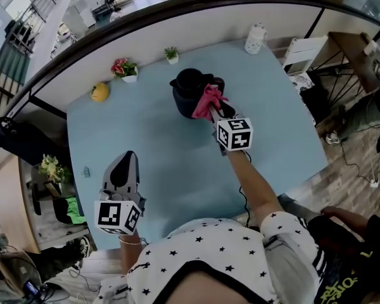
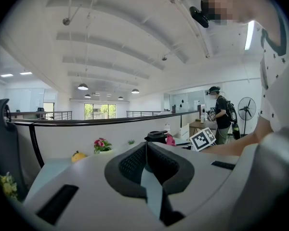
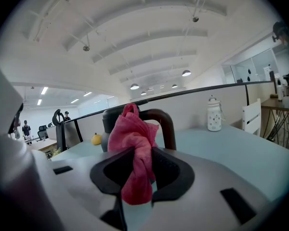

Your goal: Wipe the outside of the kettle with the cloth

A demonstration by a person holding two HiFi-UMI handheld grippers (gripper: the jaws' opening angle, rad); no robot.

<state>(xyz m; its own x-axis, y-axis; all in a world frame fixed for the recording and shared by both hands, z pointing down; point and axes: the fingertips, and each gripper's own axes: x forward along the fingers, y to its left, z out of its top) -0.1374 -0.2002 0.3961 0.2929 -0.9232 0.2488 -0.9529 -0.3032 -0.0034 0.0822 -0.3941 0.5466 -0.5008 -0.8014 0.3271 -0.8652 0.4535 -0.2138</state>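
A black kettle (image 1: 189, 91) stands upright on the light blue table (image 1: 158, 157), toward its far middle. My right gripper (image 1: 213, 108) is shut on a pink cloth (image 1: 208, 100), held against the kettle's near right side by its handle. In the right gripper view the cloth (image 3: 133, 148) bunches between the jaws, with the kettle (image 3: 111, 118) and its dark handle (image 3: 164, 126) just behind. My left gripper (image 1: 123, 168) rests low near the table's front left, jaws shut and holding nothing. From the left gripper view the kettle (image 2: 156, 136) appears far ahead.
A yellow fruit-shaped object (image 1: 100, 92), a small pot with pink flowers (image 1: 124, 69) and a tiny green plant (image 1: 171, 55) line the table's far edge. A white bottle (image 1: 255, 38) stands at the far right corner. A curved black railing (image 1: 177, 11) runs behind.
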